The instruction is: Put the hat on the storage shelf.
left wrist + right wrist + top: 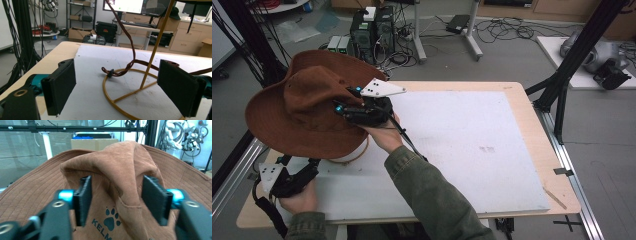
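Over the left side of the worktop (pixel 522 150), a brown brimmed hat (pixel 299 107) sits up off the surface on a thin gold wire stand (pixel 147 72). The stand's round base ring lies on the white sheet (pixel 472 150) that covers most of the worktop, and a slanted gold rod rises from the ring toward the hat. A brown chin cord (pixel 125 67) hangs from the hat and trails onto the sheet inside the ring, with a small dark toggle on it.

The right tongs (pixel 349 106) reach the hat's crown from the right. In the right gripper view the two black jaws stand on either side of a folded ridge of the crown, above a paw-print logo; the left jaw lies against the fabric, but whether they truly pinch it cannot be told.

The left tongs (pixel 117 87) rest low at the near left corner of the worktop, under the hat's brim, in the person's left hand (pixel 299 197). Their jaws stand wide apart, empty, facing the stand's base ring.
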Action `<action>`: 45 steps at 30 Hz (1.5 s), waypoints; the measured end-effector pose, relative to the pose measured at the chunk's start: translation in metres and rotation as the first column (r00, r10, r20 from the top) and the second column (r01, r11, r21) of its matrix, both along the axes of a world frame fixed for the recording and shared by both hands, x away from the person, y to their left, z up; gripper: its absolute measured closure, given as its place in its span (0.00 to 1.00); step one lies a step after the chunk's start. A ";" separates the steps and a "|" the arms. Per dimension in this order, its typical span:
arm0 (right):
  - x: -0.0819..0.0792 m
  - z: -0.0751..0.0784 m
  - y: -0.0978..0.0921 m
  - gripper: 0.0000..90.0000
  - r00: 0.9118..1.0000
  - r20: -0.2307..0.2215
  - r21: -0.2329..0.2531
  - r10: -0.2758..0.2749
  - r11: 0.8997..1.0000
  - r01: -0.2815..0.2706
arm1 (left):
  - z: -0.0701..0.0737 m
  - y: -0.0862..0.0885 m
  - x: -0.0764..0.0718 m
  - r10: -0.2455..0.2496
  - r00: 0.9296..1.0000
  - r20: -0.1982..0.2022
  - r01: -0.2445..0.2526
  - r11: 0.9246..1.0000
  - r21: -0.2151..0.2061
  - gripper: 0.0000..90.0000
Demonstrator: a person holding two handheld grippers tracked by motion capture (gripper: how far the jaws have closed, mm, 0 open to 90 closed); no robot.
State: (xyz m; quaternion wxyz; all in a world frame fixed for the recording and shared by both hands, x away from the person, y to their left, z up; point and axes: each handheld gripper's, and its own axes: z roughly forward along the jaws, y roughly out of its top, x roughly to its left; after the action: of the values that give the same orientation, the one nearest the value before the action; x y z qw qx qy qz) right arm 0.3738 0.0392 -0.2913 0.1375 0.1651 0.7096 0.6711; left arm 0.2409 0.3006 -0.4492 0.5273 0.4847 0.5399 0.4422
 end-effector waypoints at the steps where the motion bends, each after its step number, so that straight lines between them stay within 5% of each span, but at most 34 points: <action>1: -0.001 0.000 0.000 0.38 1.000 0.002 0.000 -0.009 1.000 0.009 | 0.000 0.000 0.000 0.000 1.000 0.000 0.000 1.000 0.001 0.18; 9: -0.001 0.003 -0.006 0.14 0.997 0.003 0.014 -0.071 0.997 0.071 | 0.000 0.000 0.000 0.001 1.000 0.001 -0.001 1.000 0.001 0.17; 27: 0.003 0.008 -0.053 0.13 0.990 -0.018 0.039 -0.138 0.990 0.139 | 0.000 0.000 -0.001 0.006 1.000 0.001 -0.006 1.000 0.008 0.18; 39: -0.002 0.007 -0.124 0.13 0.960 -0.018 0.042 -0.279 0.959 0.280 | 0.001 -0.001 -0.002 0.007 1.000 0.004 -0.007 1.000 0.014 0.17; 45: -0.009 0.003 -0.156 0.13 0.932 -0.032 0.067 -0.360 0.930 0.361 | 0.001 -0.001 -0.003 0.007 1.000 0.010 -0.007 1.000 0.013 0.17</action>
State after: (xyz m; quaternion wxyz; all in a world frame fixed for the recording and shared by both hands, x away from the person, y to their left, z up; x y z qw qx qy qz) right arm 0.3651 -0.1168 -0.2883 0.2456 0.3036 0.6440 0.6578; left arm 0.2384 0.2995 -0.4479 0.5250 0.4842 0.5361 0.4499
